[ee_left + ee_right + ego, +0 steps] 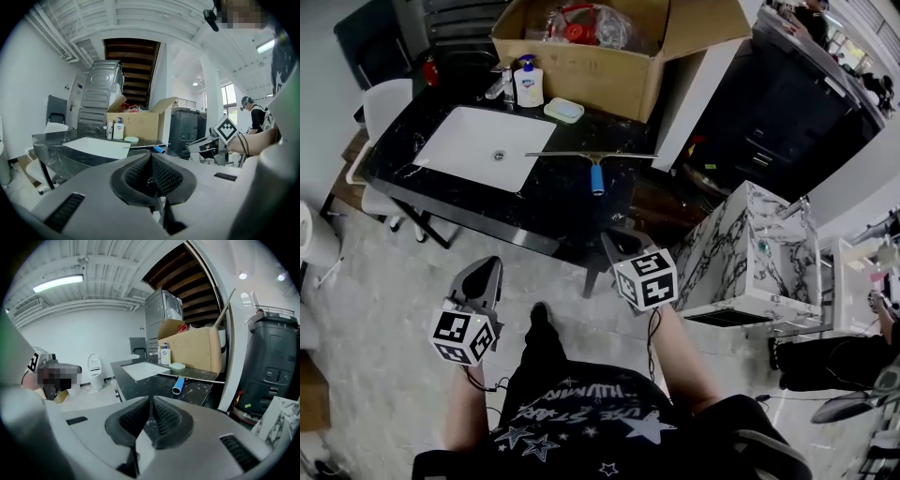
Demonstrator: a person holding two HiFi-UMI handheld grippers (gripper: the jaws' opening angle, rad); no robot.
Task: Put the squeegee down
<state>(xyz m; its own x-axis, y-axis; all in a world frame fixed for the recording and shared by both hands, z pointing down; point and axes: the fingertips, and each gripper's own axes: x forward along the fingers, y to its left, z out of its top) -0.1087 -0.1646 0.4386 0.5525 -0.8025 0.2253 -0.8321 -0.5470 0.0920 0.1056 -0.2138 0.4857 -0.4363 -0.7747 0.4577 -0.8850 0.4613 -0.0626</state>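
We list one squeegee [597, 177] flat on the tabletop [553, 202]. Our left tongs [151, 158] and right tongs [151, 401] are closed, empty, well apart from it.

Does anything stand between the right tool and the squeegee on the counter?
Nothing visible does. The squeegee lies flat on the black counter, right of the sink, with its blue handle pointing toward the right tool, which is shut and empty.

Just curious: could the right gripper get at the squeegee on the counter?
Likely yes: nothing lies between the right gripper and the squeegee, but its shut jaws must open first.
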